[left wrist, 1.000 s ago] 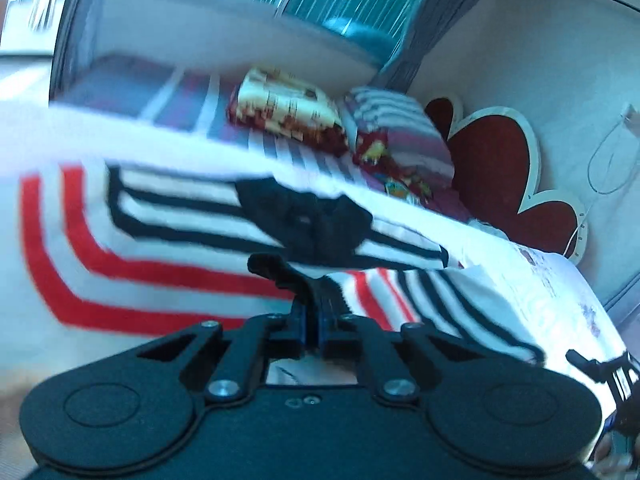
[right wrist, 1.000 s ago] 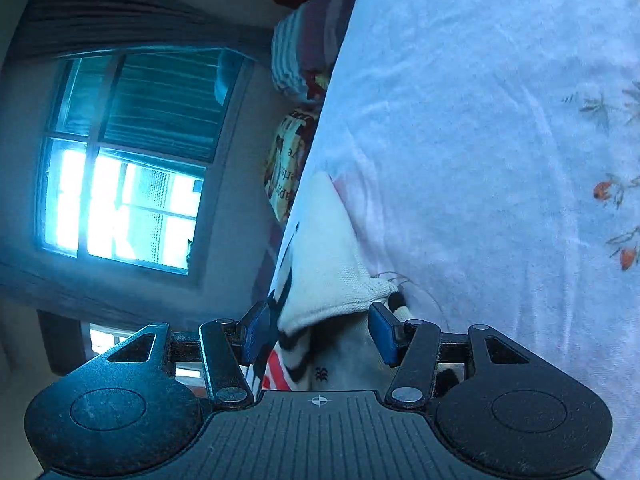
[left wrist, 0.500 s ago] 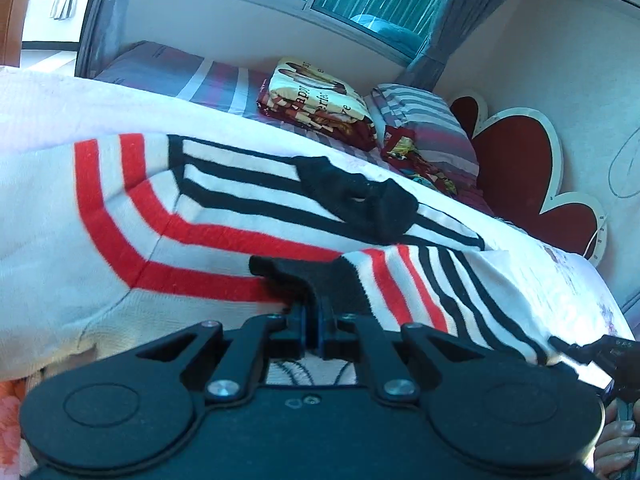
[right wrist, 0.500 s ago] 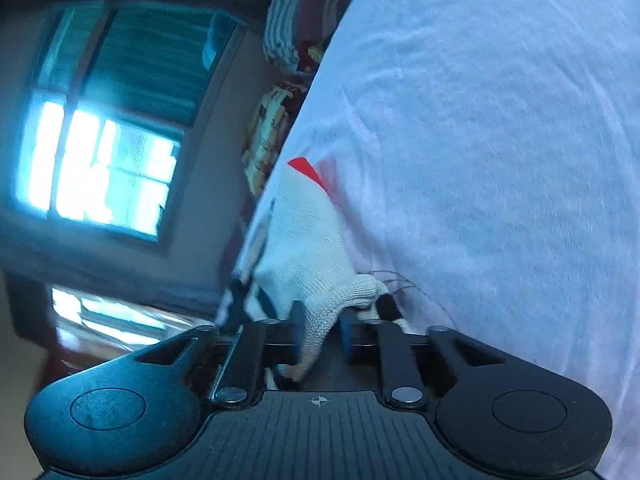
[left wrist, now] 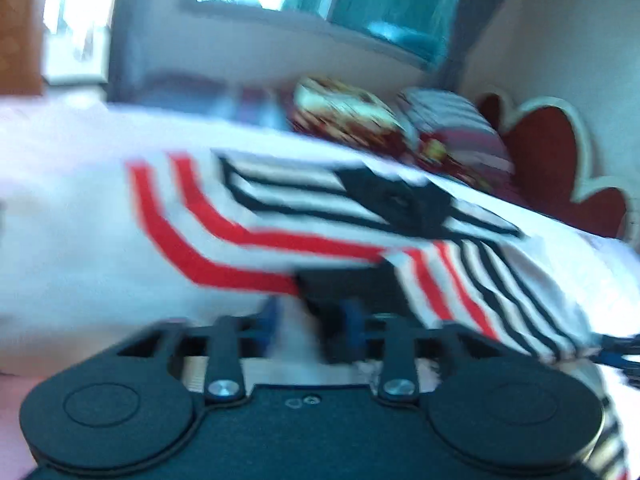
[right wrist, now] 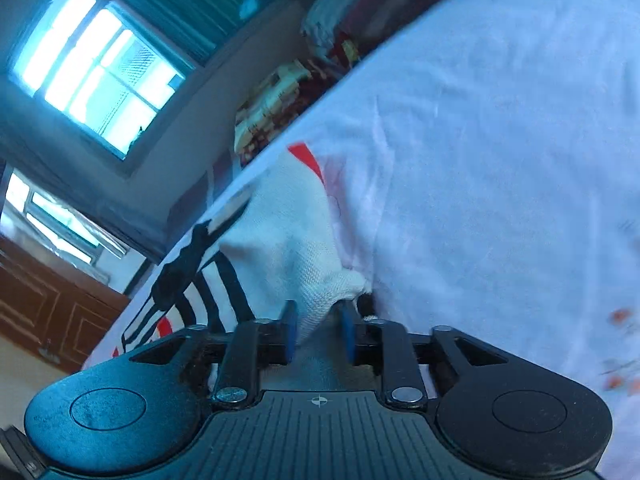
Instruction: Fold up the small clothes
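Left tongs (left wrist: pixel 310 322): jaws opening, blue pads apart w/ the black edge of the knit garment (left wrist: pixel 280 216) between them; too blurred to tell if a pad touches it. Right tongs (right wrist: pixel 318 334): jaws also opening, a cream ribbed corner of the same garment sits between the pads, looks loose, not pinched. Garment is white/cream w/ red & black stripes and a black patch, spread on my white bedsheet (right wrist: pixel 500 160), which has small floral prints near its edge. Right-wrist view is tilted. Beyond the sheet: patterned pillow (left wrist: pixel 344 98) next to a striped pillow (left wrist: pixel 452 120), red heart-shaped headboard (left wrist: pixel 552 152), window (right wrist: pixel 104 60) w/ curtains. Left view is smeared overall.
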Motion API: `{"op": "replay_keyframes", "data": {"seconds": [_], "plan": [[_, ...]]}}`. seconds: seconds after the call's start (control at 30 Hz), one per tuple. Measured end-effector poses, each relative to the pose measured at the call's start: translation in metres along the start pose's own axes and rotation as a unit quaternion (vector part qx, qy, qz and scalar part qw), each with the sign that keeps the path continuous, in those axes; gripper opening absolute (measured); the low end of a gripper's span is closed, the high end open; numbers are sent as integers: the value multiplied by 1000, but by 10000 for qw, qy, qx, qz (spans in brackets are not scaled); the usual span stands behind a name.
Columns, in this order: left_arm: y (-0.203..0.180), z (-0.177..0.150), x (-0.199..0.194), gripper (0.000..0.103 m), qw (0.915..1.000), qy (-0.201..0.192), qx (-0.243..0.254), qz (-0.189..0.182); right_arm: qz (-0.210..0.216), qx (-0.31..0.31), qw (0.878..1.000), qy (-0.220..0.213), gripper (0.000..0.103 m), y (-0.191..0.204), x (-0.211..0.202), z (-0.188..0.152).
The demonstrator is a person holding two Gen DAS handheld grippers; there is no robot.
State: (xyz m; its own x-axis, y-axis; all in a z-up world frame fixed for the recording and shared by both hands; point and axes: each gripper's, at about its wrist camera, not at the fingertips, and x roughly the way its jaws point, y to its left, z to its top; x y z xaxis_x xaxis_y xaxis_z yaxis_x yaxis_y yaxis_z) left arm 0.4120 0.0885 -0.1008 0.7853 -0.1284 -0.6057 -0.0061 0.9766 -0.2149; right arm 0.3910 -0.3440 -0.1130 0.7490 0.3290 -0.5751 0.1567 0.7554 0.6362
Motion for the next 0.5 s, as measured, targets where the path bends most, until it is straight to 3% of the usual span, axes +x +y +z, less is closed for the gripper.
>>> {"op": "replay_keyframes", "data": {"seconds": [0.07, 0.17, 0.23, 0.3, 0.33, 0.43, 0.5], "plan": [[-8, 5, -15, 49, 9991, -334, 234, -82, -171, -751, 9966, -281, 27, 11, -13, 0], [-49, 12, -10, 49, 9944, -387, 892, -405, -182, -1473, 9885, -279, 27, 35, 4, 0], [-72, 10, 5, 52, 9914, -297, 1120, -608, -243, -2156, 9758, -265, 27, 56, 27, -6], [-84, 2, 31, 61, 9907, 53, 1201, -638, -689, -2777, 9582, -26, 25, 65, 56, -15], [-84, -2, 44, 56, 9908, 398, 1196, -487, -819, -2896, 9536, 91, 25, 63, 66, -18], [-85, 6, 42, 54, 9911, 464, 1196, -345, -578, -2885, 9557, 81, 25, 66, 60, -8], [-93, 14, 36, 55, 9923, 99, 1162, -418, -319, -2806, 9592, -153, 25, 66, 64, 7]]}}
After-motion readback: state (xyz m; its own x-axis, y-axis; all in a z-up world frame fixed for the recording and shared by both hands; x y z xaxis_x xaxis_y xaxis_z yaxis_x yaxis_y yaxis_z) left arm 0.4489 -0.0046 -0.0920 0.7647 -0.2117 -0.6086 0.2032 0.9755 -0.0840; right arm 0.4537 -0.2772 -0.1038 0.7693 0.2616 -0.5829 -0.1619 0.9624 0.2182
